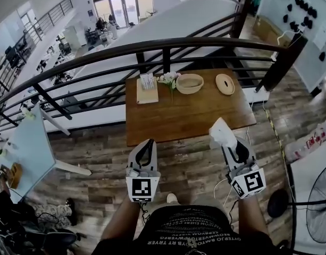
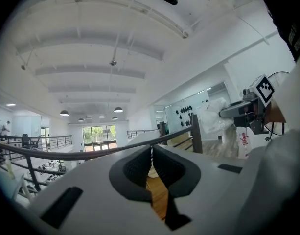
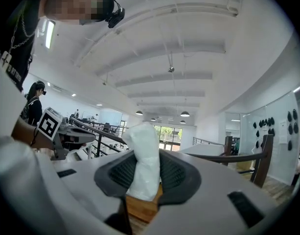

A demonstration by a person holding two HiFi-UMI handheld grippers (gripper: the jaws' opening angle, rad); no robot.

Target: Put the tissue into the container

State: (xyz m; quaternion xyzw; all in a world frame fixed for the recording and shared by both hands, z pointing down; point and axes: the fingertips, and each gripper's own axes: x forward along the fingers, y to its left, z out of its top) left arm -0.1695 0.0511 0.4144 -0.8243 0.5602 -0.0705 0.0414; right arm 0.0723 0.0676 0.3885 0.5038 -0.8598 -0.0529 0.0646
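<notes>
We carry a tissue in our right gripper, just short of the table.

Nearest us, our right gripper [image 3: 143,180] has its jaws partly closed and clamped on a crumpled white tissue [image 3: 142,155], which stands upright between the pads and pokes out above them. Our left gripper [image 2: 151,161] has its jaws brought together, only a hairline slit between the pads and nothing in them. Both hang over the plank floor on our side of the wooden table [image 1: 189,118], the tissue at its near edge toward the right corner. Along the table's far edge sits the round woven container [image 1: 189,83], well apart from the tissue. A flat round disc [image 1: 225,84] lies to its right, flowers [image 1: 168,79] just to its left and a tissue box [image 1: 147,89] beyond those. Behind runs a dark railing [image 1: 152,49].
</notes>
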